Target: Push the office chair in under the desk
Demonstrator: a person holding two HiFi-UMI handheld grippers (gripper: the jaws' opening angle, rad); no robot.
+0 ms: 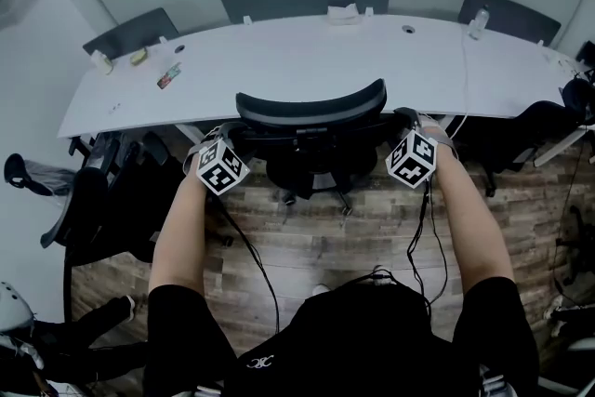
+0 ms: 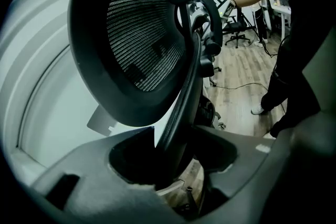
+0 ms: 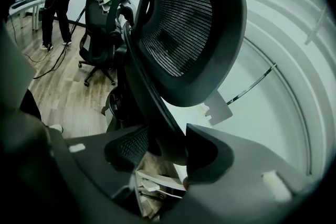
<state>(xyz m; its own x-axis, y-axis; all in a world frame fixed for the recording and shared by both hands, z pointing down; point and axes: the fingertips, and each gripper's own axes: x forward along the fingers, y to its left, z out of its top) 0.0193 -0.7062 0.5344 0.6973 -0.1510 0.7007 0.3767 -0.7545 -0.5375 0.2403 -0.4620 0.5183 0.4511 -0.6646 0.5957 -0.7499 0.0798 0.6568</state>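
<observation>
At the far left of the white tabletop [image 1: 279, 70] lie a few small loose things, too small to name. Nothing there is plainly a container.

The left gripper [image 1: 221, 167] is closed on the left edge of the office chair [image 1: 311, 107]. In the left gripper view, the black backrest frame [image 2: 181, 107] runs down between the jaws, and they clamp it below the mesh panel [image 2: 142, 34].

The chair stands centred at the tabletop's near edge, with its backrest top level with that edge and its wheeled base on the wooden floor [image 1: 316, 237]. The backrest hides how far the seat is already under.

On wheels over a hard floor, the chair should roll easily for its weight. It can also swivel, so an uneven shove would probably turn it rather than drive it straight. The stiff frame is the right place to hold it, because the mesh would give and the smooth plastic could slip in a loose grip.

Beyond the chair, at the tabletop's far edge, sits a white box [image 1: 342, 12] with something pale on top, perhaps tissues.

The right gripper [image 1: 412, 158] mirrors the left. Its jaws are closed on the backrest's right edge, which the right gripper view shows passing between them.

Farther right stands a clear bottle [image 1: 479, 20]. I cannot tell what is in it.
</observation>
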